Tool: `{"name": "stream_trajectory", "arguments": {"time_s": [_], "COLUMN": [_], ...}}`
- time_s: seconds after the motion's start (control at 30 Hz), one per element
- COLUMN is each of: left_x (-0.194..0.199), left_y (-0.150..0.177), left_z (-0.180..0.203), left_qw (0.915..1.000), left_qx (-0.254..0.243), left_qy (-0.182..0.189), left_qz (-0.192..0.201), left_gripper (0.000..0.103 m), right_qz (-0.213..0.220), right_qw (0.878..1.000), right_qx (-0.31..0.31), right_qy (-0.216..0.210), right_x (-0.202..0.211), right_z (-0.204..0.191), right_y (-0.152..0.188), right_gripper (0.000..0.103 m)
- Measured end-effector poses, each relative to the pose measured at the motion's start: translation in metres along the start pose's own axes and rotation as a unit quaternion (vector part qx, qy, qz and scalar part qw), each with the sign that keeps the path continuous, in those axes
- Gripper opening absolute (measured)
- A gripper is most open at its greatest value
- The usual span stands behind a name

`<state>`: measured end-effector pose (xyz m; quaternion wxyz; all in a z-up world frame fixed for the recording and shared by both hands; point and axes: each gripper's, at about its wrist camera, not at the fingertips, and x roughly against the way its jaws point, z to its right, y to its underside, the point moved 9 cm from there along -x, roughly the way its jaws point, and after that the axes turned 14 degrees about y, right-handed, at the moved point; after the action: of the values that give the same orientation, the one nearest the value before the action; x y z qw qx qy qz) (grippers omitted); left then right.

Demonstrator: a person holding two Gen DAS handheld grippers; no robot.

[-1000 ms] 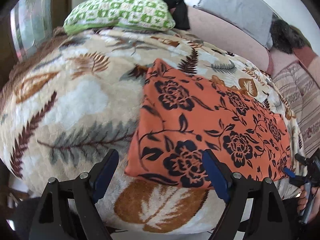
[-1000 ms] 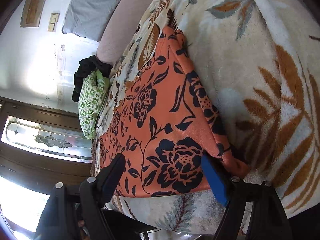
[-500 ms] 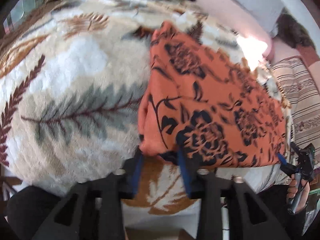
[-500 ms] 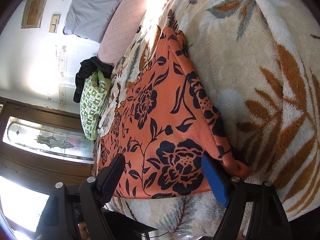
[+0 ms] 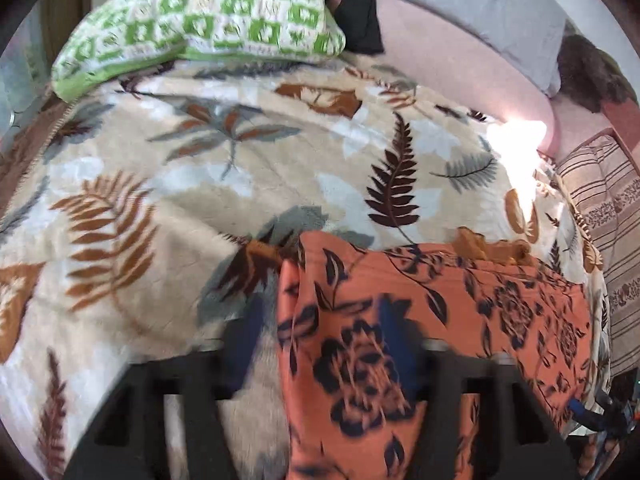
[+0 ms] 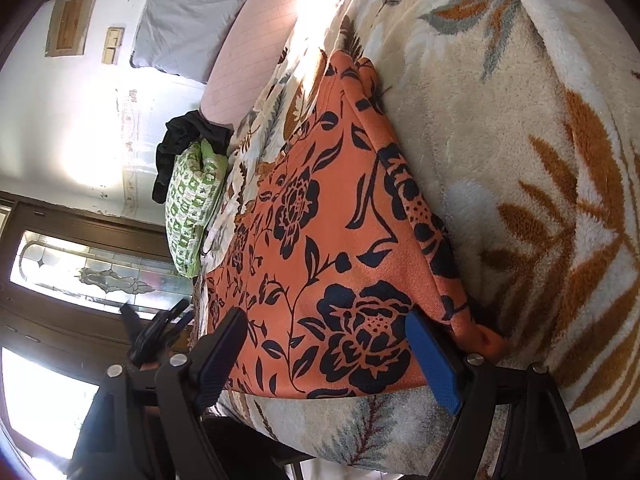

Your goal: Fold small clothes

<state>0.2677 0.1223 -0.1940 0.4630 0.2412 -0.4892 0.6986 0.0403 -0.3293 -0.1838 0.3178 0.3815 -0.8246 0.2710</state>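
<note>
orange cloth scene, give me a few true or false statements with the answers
1. The orange cloth lies on a leaf-print blanket. True.
2. The right tongs are clamped shut on the cloth. False: they stand wide open over its near edge.
3. A green-and-white pillow lies at the far end of the blanket. True.
4. The cloth is plain, without a pattern. False: it has dark flowers and leaves.
5. The left tongs have cloth between their fingers. True: they have just been closing, and a fold of cloth drapes between them.
</note>
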Motion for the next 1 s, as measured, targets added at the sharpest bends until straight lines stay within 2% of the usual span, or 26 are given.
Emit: {"name": "stream_trajectory", "arguments": {"time_s": [0.03,0.07,0.13,0.17,0.2,0.23,0.3,0.33,0.37,0.4,0.43,0.47,0.53,0.6,0.67,0.73,0.87,0.93,1.0], "left_x": [-0.013,-0.023,-0.019,-0.013,-0.003,0.006,0.025,0.035,0.046,0.057,0.064,0.071,0.076,0.069,0.052,0.032,0.006,-0.005,-0.005], "left_y": [0.004,0.006,0.003,0.002,0.001,-0.001,0.000,0.002,0.004,0.009,0.012,0.018,0.033,0.052,0.069,0.086,0.110,0.120,0.123], "left_z": [-0.013,-0.024,-0.039,-0.042,-0.043,-0.040,-0.024,-0.014,-0.002,0.015,0.030,0.043,0.074,0.099,0.116,0.124,0.123,0.118,0.118], "left_qw": [0.9992,0.9984,0.9955,0.9948,0.9943,0.9940,0.9952,0.9949,0.9945,0.9939,0.9928,0.9912,0.9885,0.9879,0.9880,0.9902,0.9919,0.9934,0.9923], "left_qx": [0.011,0.041,0.094,0.099,0.088,0.072,0.055,0.050,0.038,0.018,0.001,-0.018,-0.060,-0.087,-0.107,-0.117,-0.120,-0.112,-0.121], "left_qy": [-0.031,-0.027,-0.014,-0.023,-0.056,-0.074,-0.054,-0.050,-0.046,-0.037,-0.034,-0.035,-0.025,-0.010,-0.006,-0.008,-0.022,-0.022,-0.024], "left_qz": [-0.024,-0.029,0.000,0.010,0.023,0.037,0.060,0.072,0.086,0.102,0.115,0.126,0.137,0.129,0.111,0.076,0.036,0.011,0.016], "left_gripper": [0.004,0.006,0.007,0.006,0.006,0.006,0.006,0.013,0.031,0.043,0.065,0.074,0.075,0.075,0.075,0.075,0.075,0.075,0.075], "right_qz": [-0.001,-0.001,-0.002,-0.003,-0.003,-0.003,-0.002,0.000,0.006,0.019,0.032,0.044,0.055,0.058,0.051,0.042,0.088,0.092,0.092], "right_qw": [1.000,1.000,1.000,1.000,1.000,1.000,1.000,1.000,1.000,1.000,0.999,0.999,0.997,0.995,0.993,0.989,0.977,0.976,0.977], "right_qx": [0.000,0.000,0.000,0.000,0.001,0.001,-0.002,-0.004,-0.007,-0.011,-0.017,-0.025,-0.049,-0.071,-0.103,-0.137,-0.195,-0.196,-0.195], "right_qy": [-0.001,-0.001,0.000,0.001,0.001,0.000,-0.005,-0.008,-0.010,-0.011,-0.011,-0.012,-0.020,-0.032,-0.032,-0.021,-0.016,-0.011,0.007], "right_x": [0.000,0.000,-0.001,-0.002,-0.002,-0.002,-0.001,0.000,0.003,0.008,0.014,0.022,0.035,0.043,0.041,0.032,0.037,0.031,0.027], "right_z": [0.000,0.000,0.000,0.000,0.000,0.000,0.000,0.000,0.000,0.000,0.001,0.002,0.003,0.003,0.010,0.024,0.048,0.051,0.050], "right_y": [0.000,0.000,-0.001,-0.001,-0.002,-0.002,-0.002,-0.002,-0.002,-0.002,-0.001,0.002,0.014,0.031,0.045,0.049,0.028,0.014,0.007], "right_gripper": [0.084,0.084,0.084,0.084,0.084,0.084,0.085,0.085,0.085,0.085,0.085,0.085,0.085,0.087,0.087,0.087,0.087,0.087,0.087]}}
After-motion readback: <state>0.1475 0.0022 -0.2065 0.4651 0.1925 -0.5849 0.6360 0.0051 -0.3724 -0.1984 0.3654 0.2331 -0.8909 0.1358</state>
